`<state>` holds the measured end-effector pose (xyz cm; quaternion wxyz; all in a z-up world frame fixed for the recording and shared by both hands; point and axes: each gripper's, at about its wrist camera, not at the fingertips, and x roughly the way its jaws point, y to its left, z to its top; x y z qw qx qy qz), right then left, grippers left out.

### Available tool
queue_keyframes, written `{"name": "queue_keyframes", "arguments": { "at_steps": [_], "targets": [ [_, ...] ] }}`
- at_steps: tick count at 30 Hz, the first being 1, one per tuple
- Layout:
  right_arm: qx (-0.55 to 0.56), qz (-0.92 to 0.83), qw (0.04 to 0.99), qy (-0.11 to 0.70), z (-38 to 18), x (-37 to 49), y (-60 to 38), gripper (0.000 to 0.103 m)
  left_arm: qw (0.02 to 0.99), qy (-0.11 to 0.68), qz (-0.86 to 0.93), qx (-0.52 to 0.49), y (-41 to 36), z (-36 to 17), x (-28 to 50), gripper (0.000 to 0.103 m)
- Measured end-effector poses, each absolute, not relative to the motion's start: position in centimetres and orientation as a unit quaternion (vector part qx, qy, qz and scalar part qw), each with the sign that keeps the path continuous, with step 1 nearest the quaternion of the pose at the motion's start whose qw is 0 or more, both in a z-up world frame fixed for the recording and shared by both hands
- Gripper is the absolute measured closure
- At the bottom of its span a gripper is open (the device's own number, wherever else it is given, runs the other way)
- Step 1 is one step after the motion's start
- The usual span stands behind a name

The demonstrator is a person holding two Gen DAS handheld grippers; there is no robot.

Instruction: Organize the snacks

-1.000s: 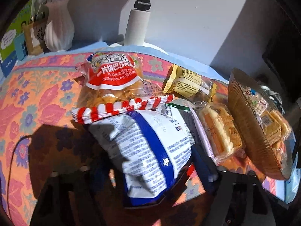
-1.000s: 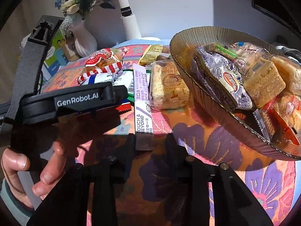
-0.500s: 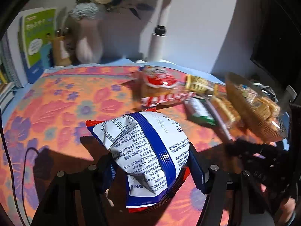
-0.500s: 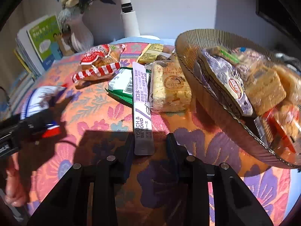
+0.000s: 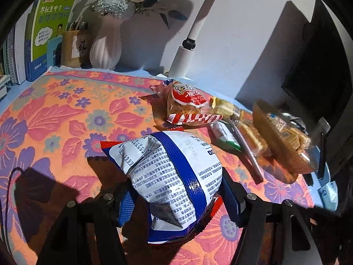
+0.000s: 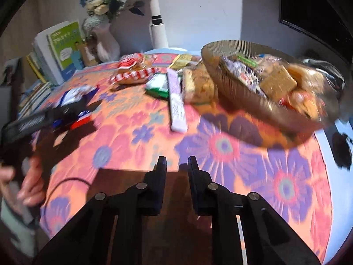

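Floral tablecloth (image 5: pixel 66 114) fills frame. Left gripper (image 5: pixel 176 194) clamps puffy blue-white bag (image 5: pixel 172 172), lower centre; slick film may slip. Right gripper (image 6: pixel 176 165) clenched, empty.

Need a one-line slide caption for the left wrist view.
Left hand-held gripper clamps a blue-and-white snack bag over the floral tablecloth; more snacks and a brown snack bowl sit beyond.

A plain white wall (image 5: pixel 231 33) stands behind the floral-clothed table (image 5: pixel 55 114), crossed by hard sunlight and shadows.
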<state>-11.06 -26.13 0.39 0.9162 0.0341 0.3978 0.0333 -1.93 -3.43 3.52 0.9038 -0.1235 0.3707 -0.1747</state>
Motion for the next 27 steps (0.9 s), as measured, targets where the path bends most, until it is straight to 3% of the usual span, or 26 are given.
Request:
{"name": "queue_keyframes", "arguments": {
  "at_steps": [3,5,13,16,17,20,27],
  "targets": [
    [0.054,0.055,0.906,0.416,0.3,-11.1,-26.0,0.076,0.904,0.366,-0.177,-0.133,-3.1,3.6,-2.1,0.037],
    [0.063,0.057,0.906,0.414,0.7,-10.3,-26.2,0.057,0.904,0.363,-0.176,-0.139,-2.8,3.6,-2.2,0.037],
    [0.027,0.014,0.910,0.414,1.1,-2.8,-25.5,0.056,0.901,0.362,-0.183,-0.156,-2.2,3.5,-2.1,0.037],
    [0.022,-0.001,0.900,0.436,-0.3,0.1,-25.6,0.060,0.902,0.361,-0.183,-0.150,-2.4,3.6,-2.2,0.037],
    [0.020,-0.005,0.898,0.440,-0.7,0.8,-25.6,0.069,0.903,0.361,-0.183,-0.148,-2.5,3.6,-2.2,0.037],
    [0.006,-0.013,0.901,0.434,-0.8,1.0,-25.3,0.085,0.904,0.360,-0.184,-0.138,-2.9,3.7,-2.3,0.037],
    [-0.011,0.004,0.897,0.442,-0.6,-4.7,-24.7,0.086,0.903,0.359,-0.185,-0.145,-2.6,3.6,-2.2,0.037]
  ]
}}
